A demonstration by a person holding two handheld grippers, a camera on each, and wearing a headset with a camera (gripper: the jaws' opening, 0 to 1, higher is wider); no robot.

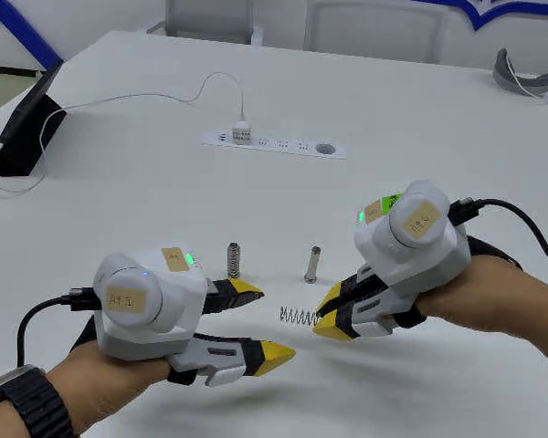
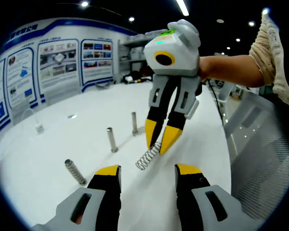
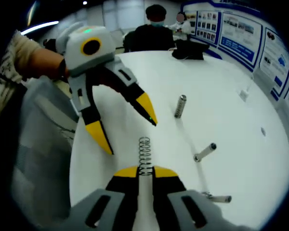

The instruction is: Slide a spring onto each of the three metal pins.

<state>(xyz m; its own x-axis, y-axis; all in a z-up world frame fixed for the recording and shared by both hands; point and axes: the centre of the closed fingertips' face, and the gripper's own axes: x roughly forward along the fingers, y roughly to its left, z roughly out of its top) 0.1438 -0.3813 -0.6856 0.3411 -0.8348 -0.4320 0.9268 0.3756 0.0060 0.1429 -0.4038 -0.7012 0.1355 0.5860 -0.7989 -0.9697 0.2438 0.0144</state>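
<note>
A loose spring (image 1: pixel 298 317) sticks out leftward, just above the white table (image 1: pixel 146 192), from my right gripper (image 1: pixel 325 314), which is shut on one end of it. In the right gripper view the spring (image 3: pixel 144 153) rises from between the closed yellow tips. My left gripper (image 1: pixel 263 321) stands open a short way left of the spring, touching nothing. One upright pin (image 1: pixel 234 260) wears a spring; a second pin (image 1: pixel 312 264) is bare. The left gripper view shows a third pin (image 2: pixel 134 122) farther back, with what looks like a coil at its foot.
A white power strip (image 1: pixel 274 143) with a plugged-in cable lies mid-table. A black device (image 1: pixel 27 119) leans at the left edge and a grey headset (image 1: pixel 525 78) lies at the far right. A person (image 3: pixel 156 29) sits beyond the table's far end.
</note>
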